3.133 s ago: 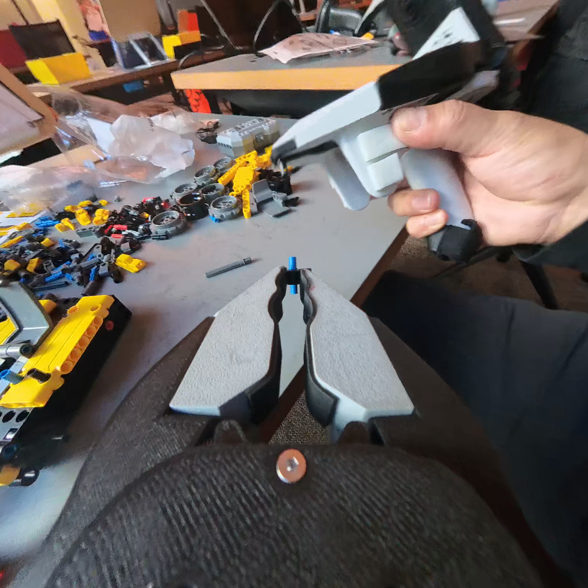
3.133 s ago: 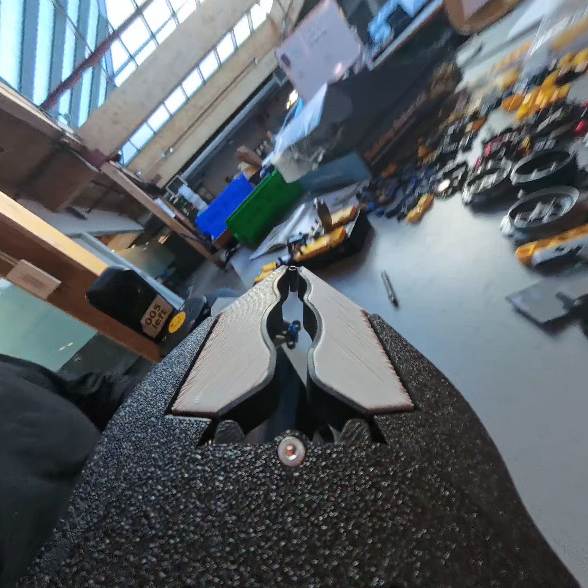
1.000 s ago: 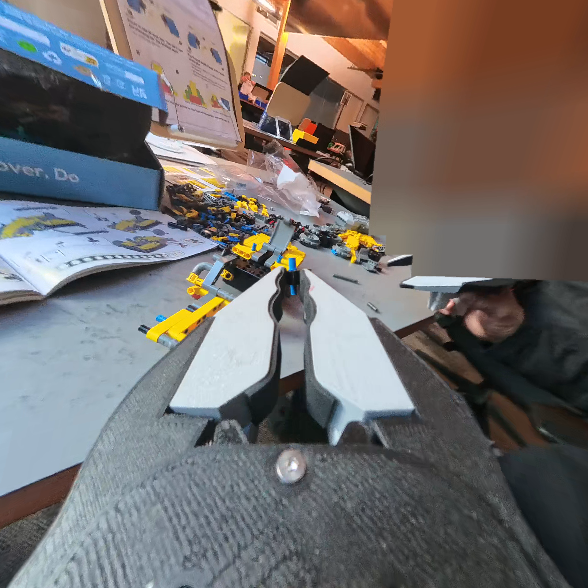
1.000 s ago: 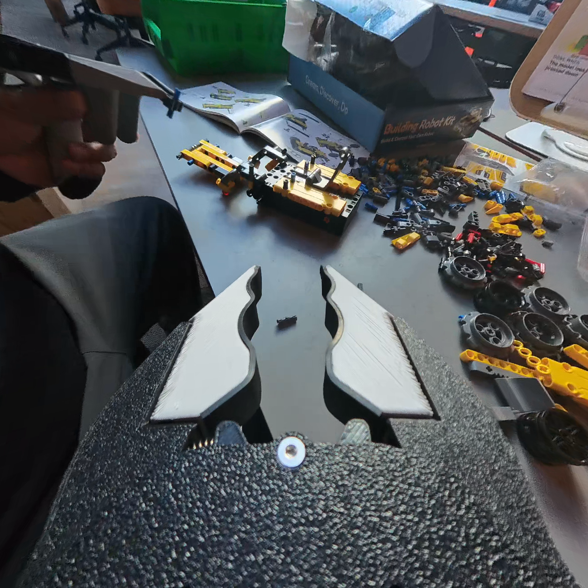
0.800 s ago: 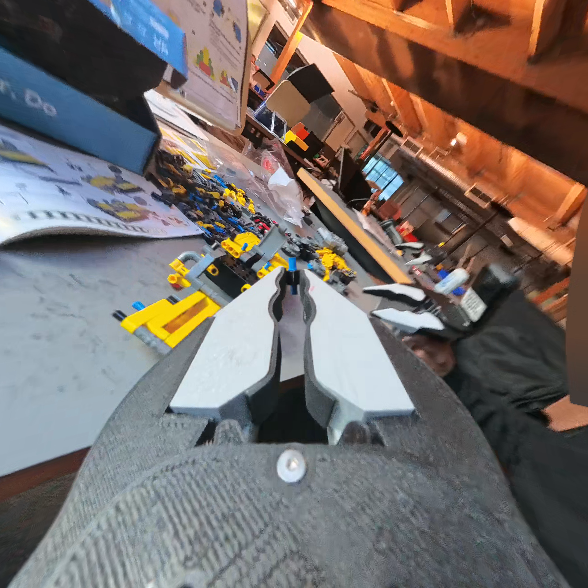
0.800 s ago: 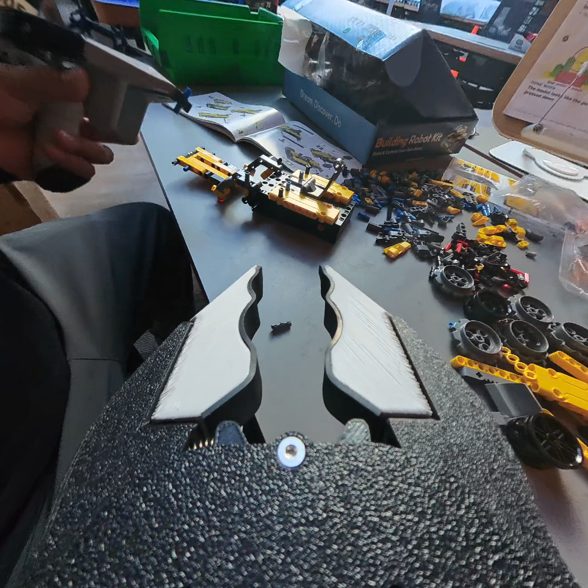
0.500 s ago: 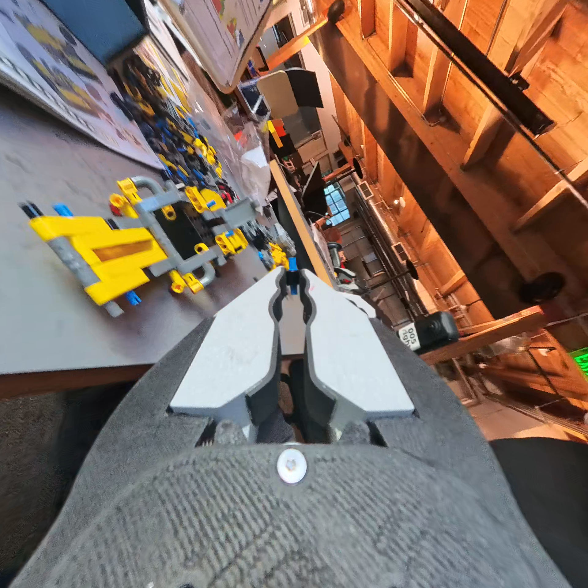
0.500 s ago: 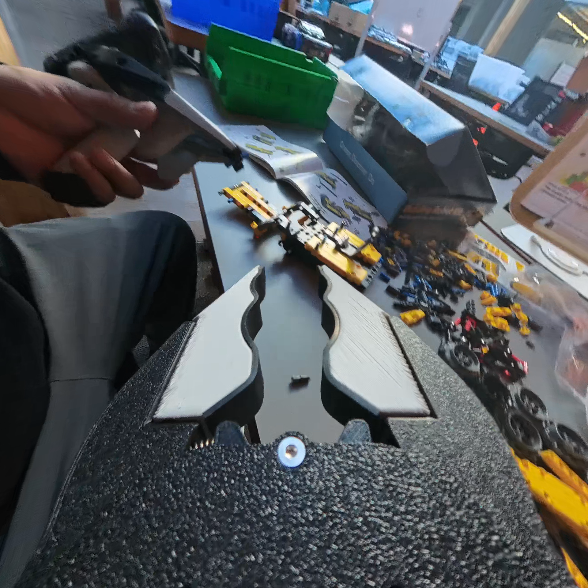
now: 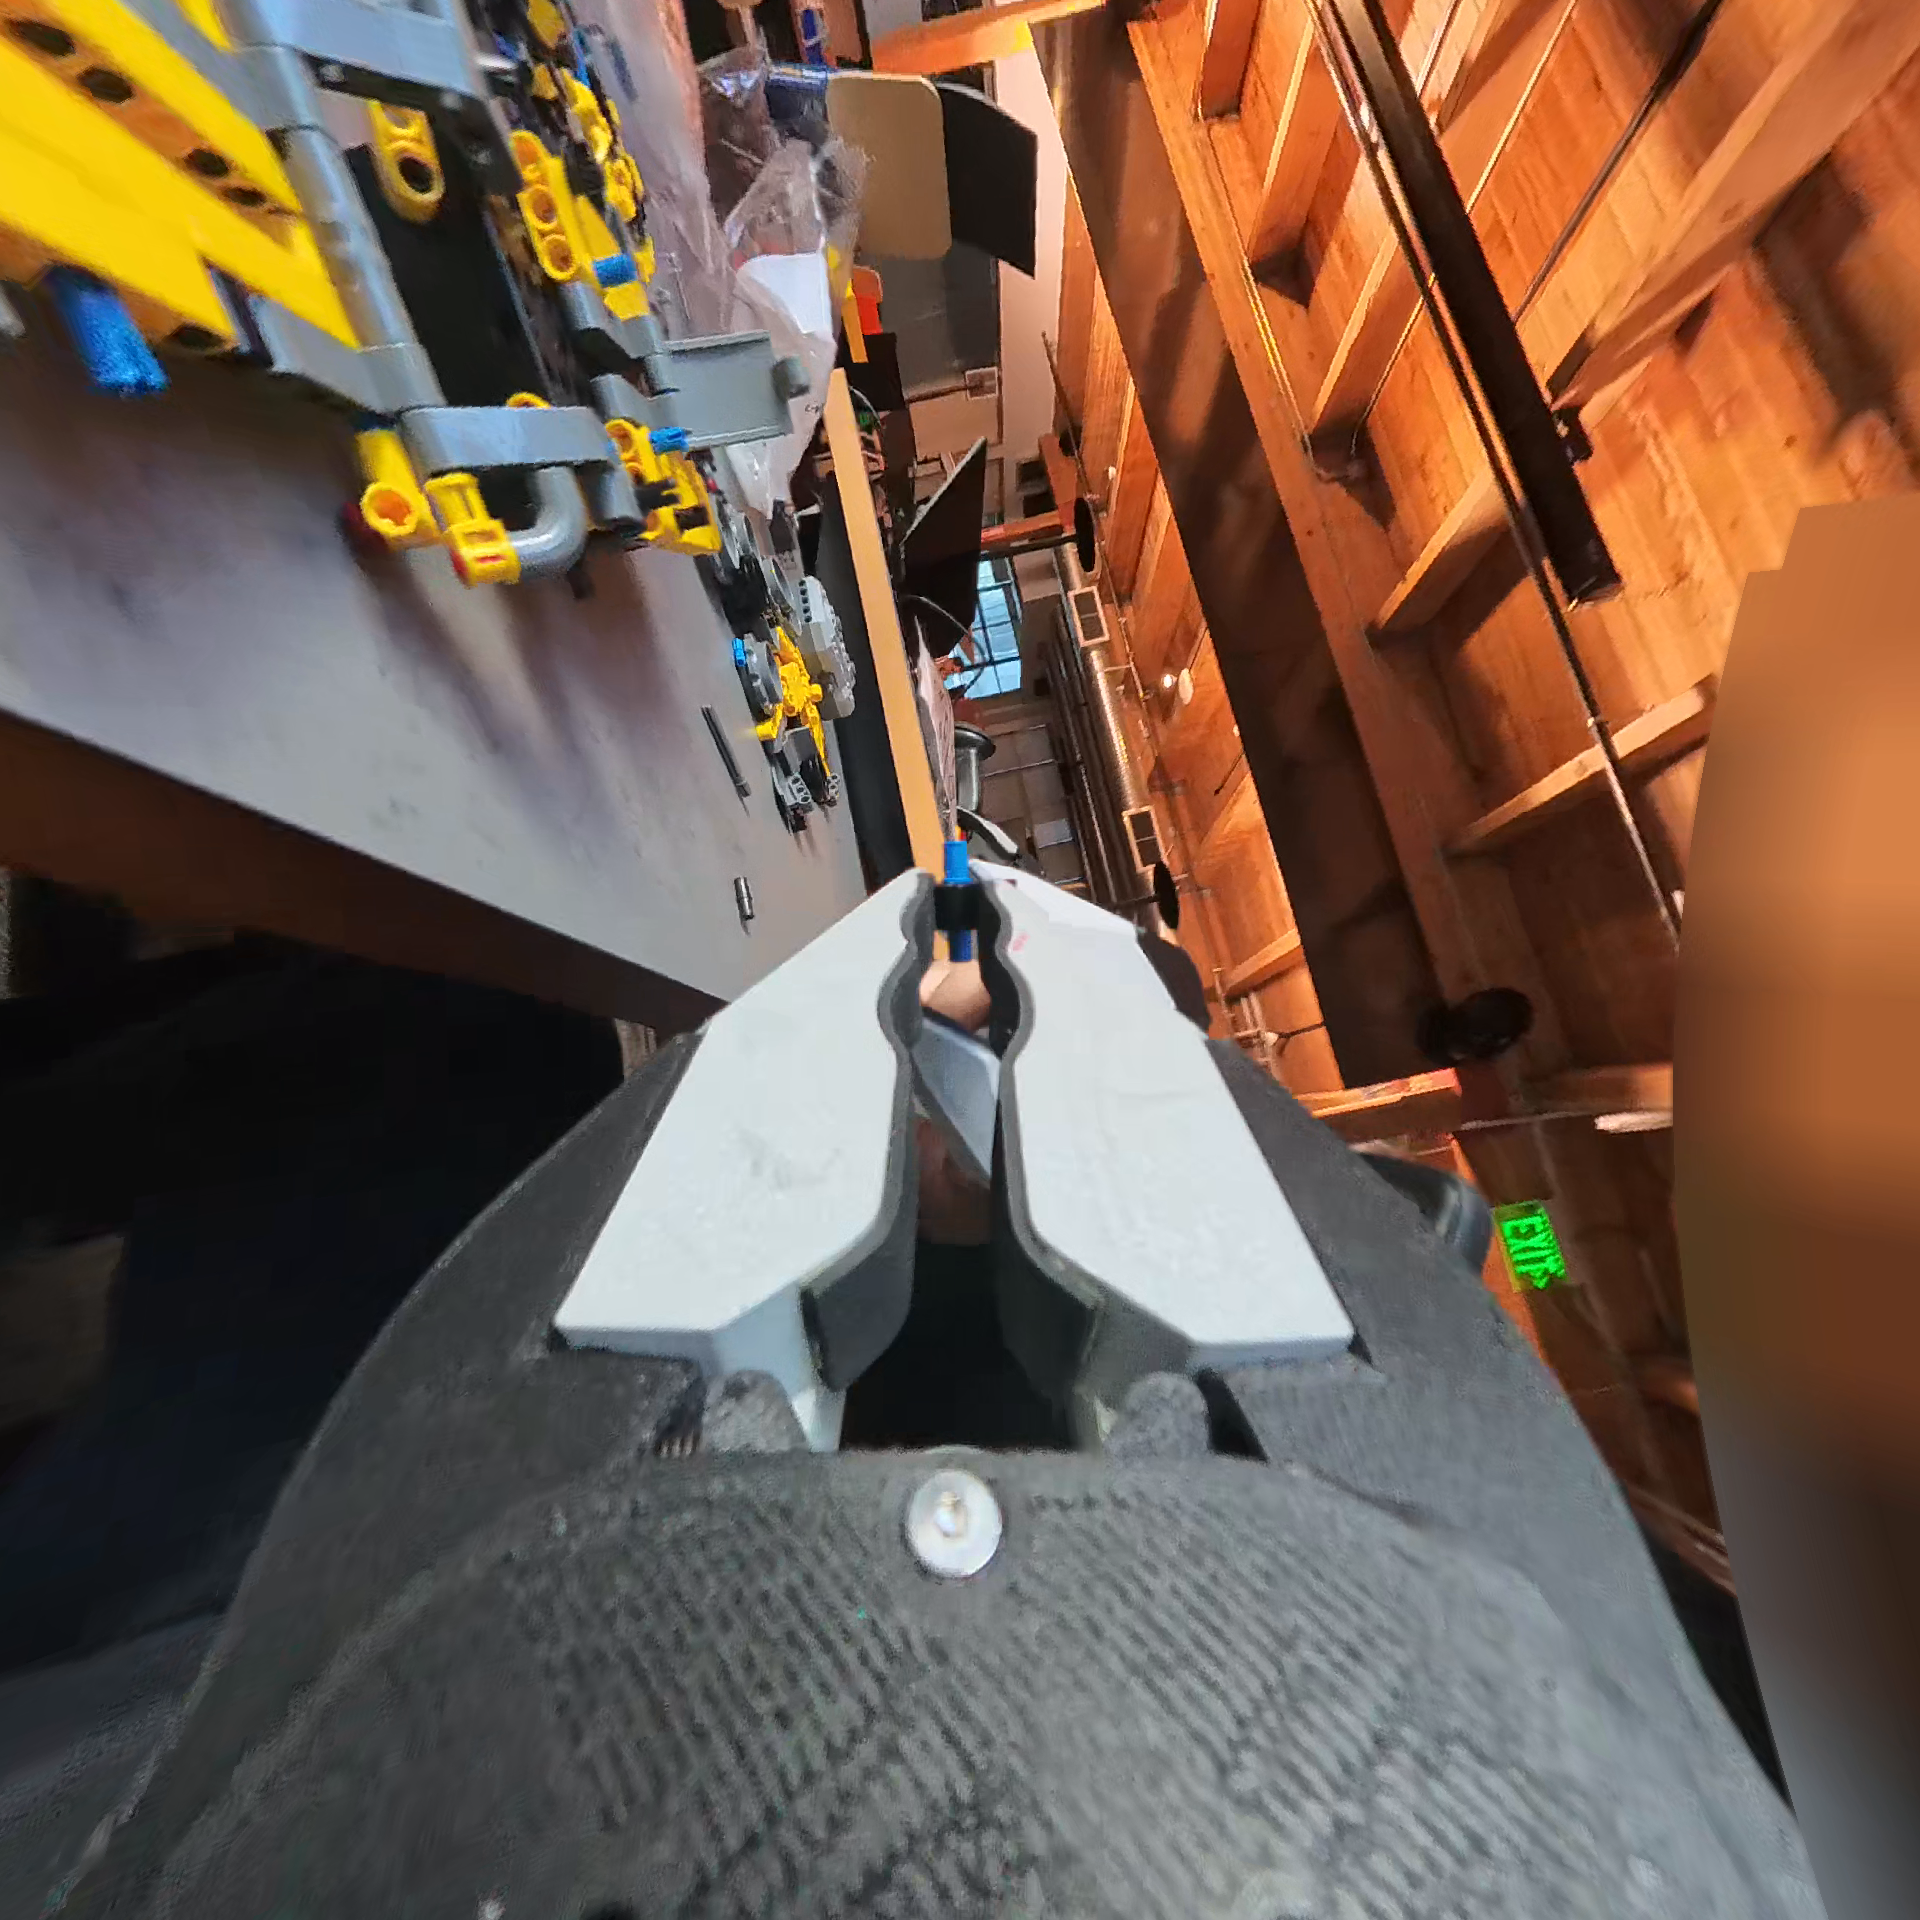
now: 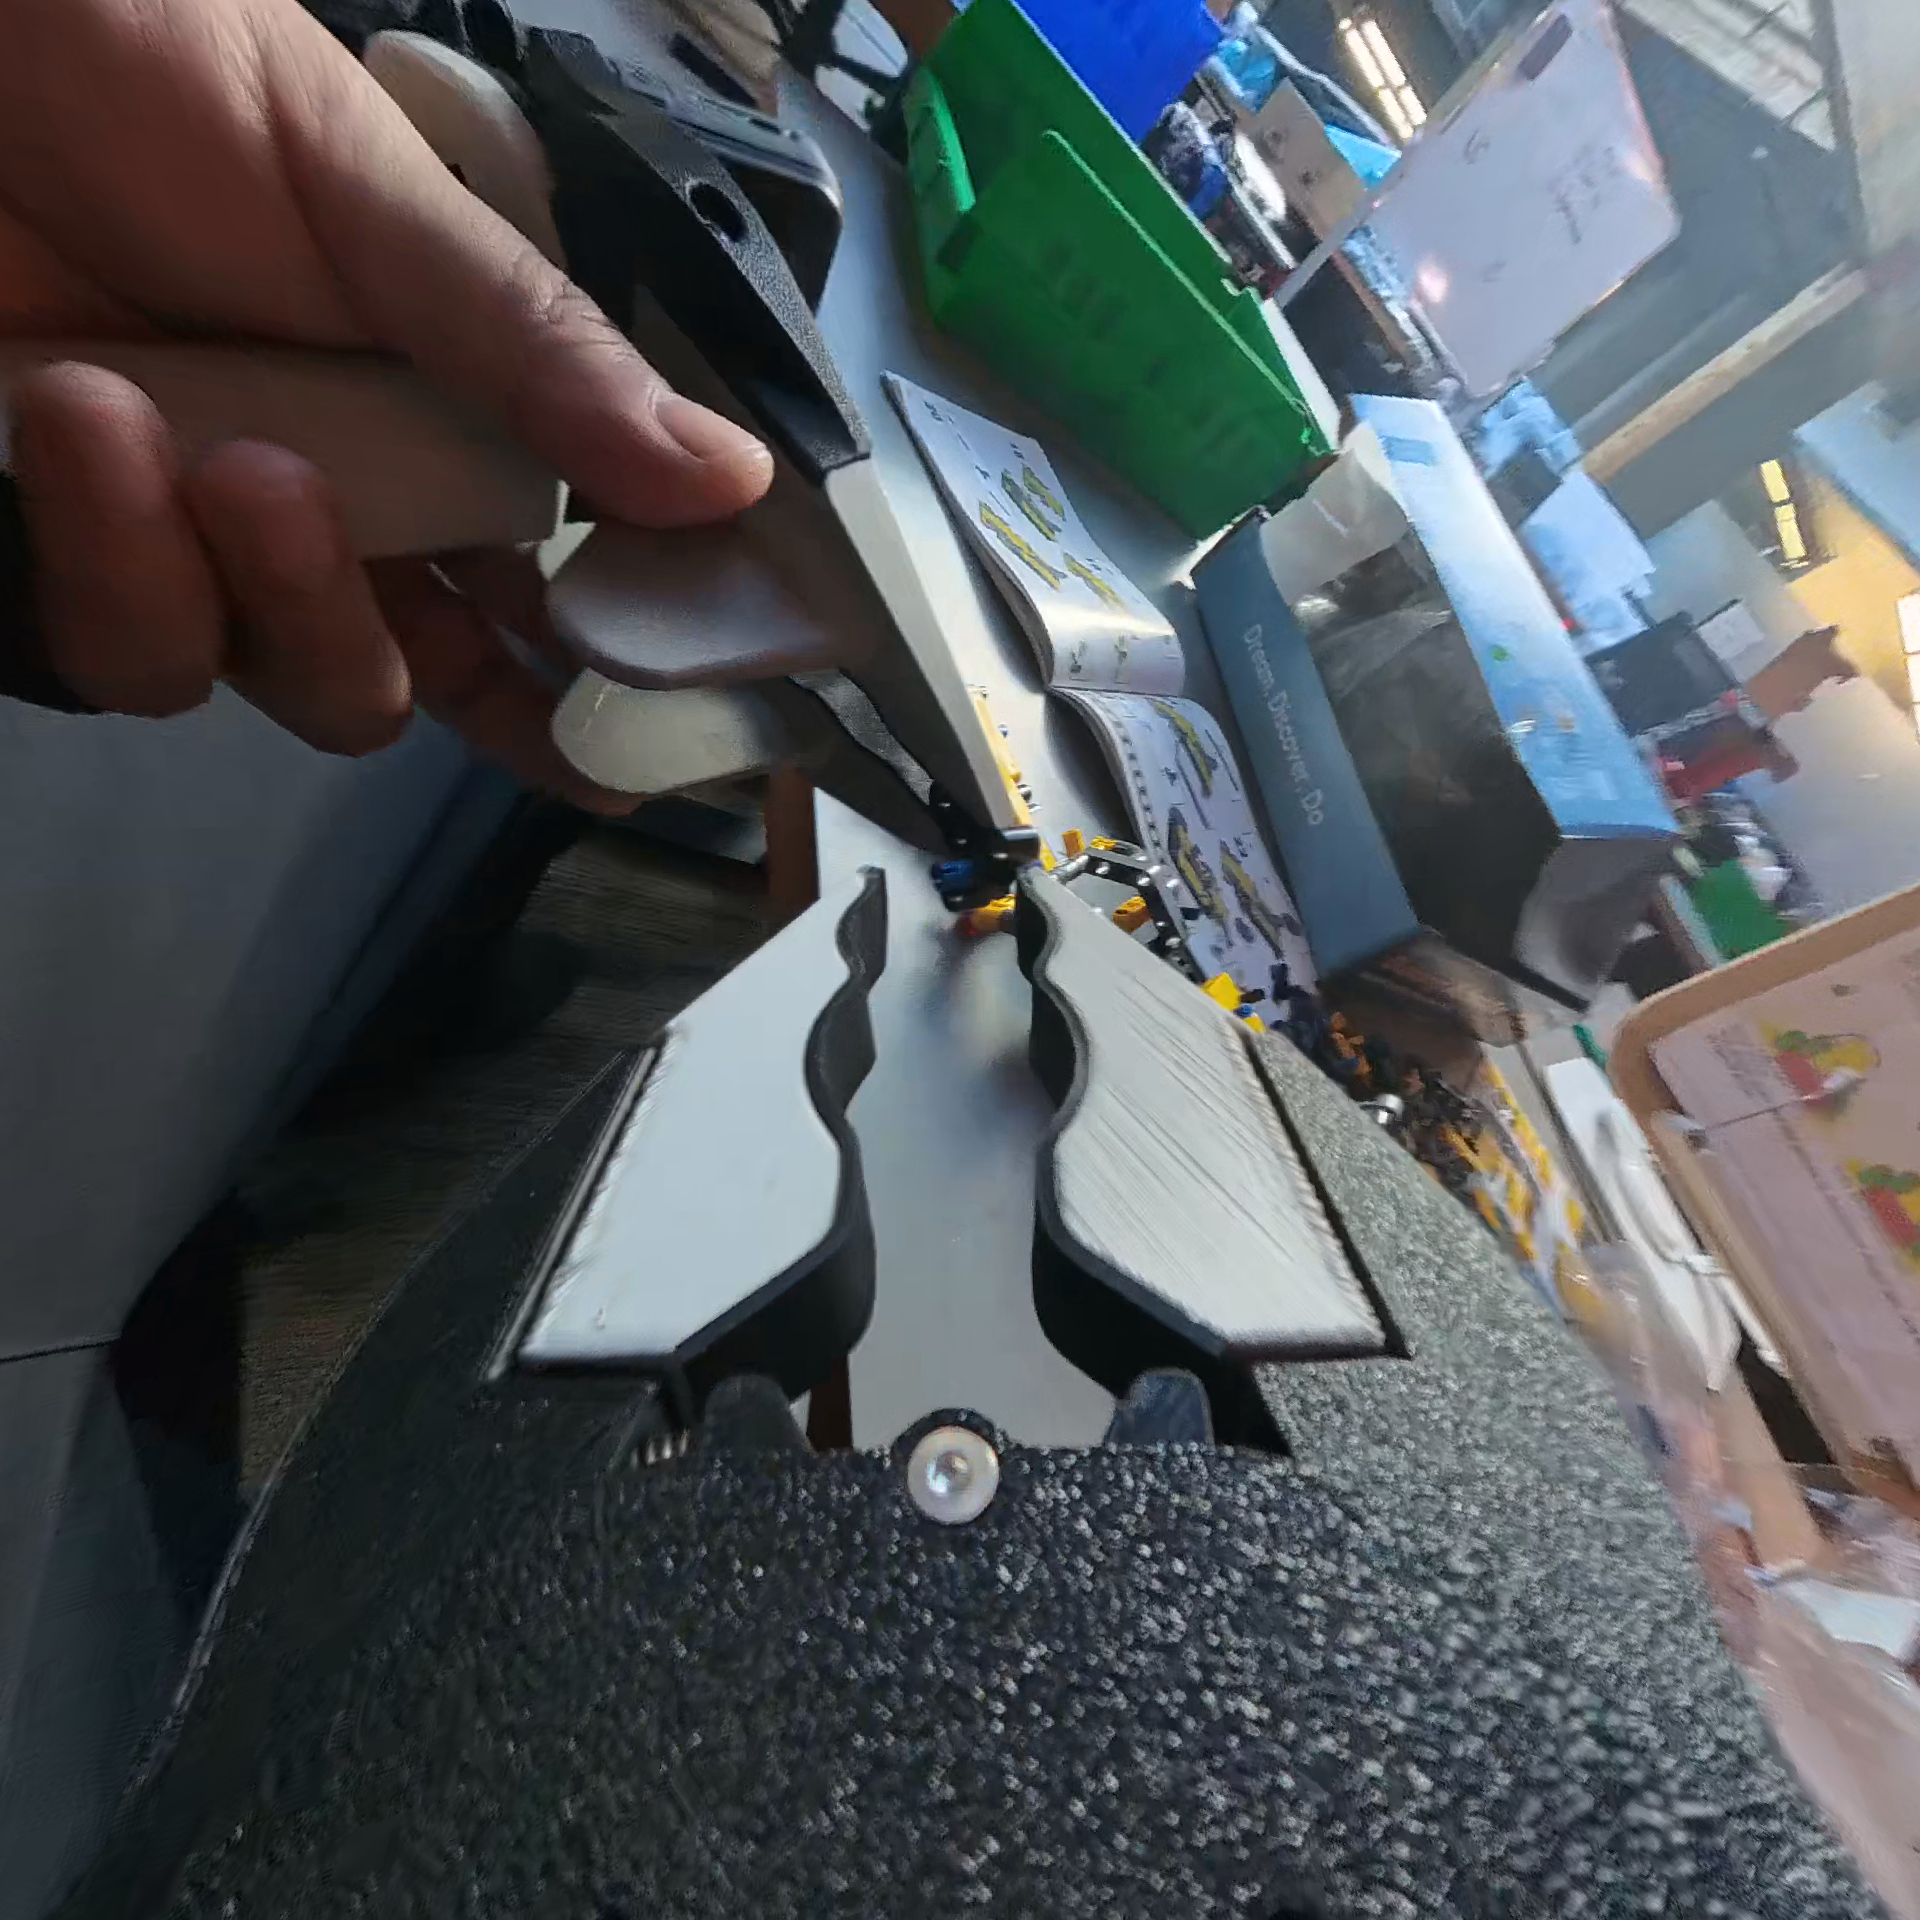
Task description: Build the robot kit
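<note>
While left gripper (image 9: 958,909) pinches the blue-and-black connector pin (image 9: 956,902) at its tips, right gripper (image 10: 951,894), spread and empty, sits just below it; looks like handover, needs alignment before closing.

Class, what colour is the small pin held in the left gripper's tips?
Blue, with a black collar; the pin shows best in the left wrist view, clamped in the left gripper.

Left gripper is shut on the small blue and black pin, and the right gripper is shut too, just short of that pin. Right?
Not quite. The right gripper is open, its fingers spread apart, as the right wrist view shows. The rest holds: the left gripper is shut on the blue and black pin, and the right gripper's fingertips sit just short of that pin.
</note>
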`<state>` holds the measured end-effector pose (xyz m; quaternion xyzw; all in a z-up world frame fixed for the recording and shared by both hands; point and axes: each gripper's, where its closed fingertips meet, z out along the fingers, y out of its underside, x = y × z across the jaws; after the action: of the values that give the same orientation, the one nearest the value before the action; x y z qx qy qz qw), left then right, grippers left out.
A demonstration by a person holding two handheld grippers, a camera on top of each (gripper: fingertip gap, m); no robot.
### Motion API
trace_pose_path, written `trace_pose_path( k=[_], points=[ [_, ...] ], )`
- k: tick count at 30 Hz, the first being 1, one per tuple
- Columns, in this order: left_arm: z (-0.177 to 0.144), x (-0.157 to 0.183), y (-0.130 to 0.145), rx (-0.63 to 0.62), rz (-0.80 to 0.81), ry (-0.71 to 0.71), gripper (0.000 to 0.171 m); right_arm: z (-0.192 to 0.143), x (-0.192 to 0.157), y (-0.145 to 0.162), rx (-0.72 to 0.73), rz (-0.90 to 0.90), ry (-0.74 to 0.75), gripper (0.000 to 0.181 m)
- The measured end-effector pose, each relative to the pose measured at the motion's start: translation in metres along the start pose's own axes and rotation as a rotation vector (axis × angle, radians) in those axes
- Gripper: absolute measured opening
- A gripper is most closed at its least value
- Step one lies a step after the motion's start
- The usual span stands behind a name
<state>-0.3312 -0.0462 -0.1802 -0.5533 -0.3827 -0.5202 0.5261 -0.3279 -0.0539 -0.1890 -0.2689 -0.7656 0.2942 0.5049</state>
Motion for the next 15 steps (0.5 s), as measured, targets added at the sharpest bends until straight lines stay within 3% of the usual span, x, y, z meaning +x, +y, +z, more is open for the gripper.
trace_pose_path(
  k=[2, 7, 11, 15],
  points=[
    [-0.0012, -0.0030, 0.0017, 0.005, -0.027, -0.002, 0.004, 0.0008, 0.0015, 0.0009, -0.013, -0.014, 0.032, 0.015],
    [-0.0027, -0.0061, -0.0020, 0.054, -0.055, -0.005, 0.004, 0.0053, 0.0014, 0.0006, -0.012, 0.059, 0.077, 0.016],
    [-0.0008, -0.0033, -0.0041, 0.129, -0.155, 0.073, 0.004, 0.0051, 0.0073, -0.0021, 0.009, 0.111, 0.134, 0.013],
    [0.0004, -0.0050, -0.0053, 0.144, -0.112, 0.076, 0.004, 0.0076, 0.0070, 0.0008, 0.001, 0.138, 0.167, 0.013]
  ],
)
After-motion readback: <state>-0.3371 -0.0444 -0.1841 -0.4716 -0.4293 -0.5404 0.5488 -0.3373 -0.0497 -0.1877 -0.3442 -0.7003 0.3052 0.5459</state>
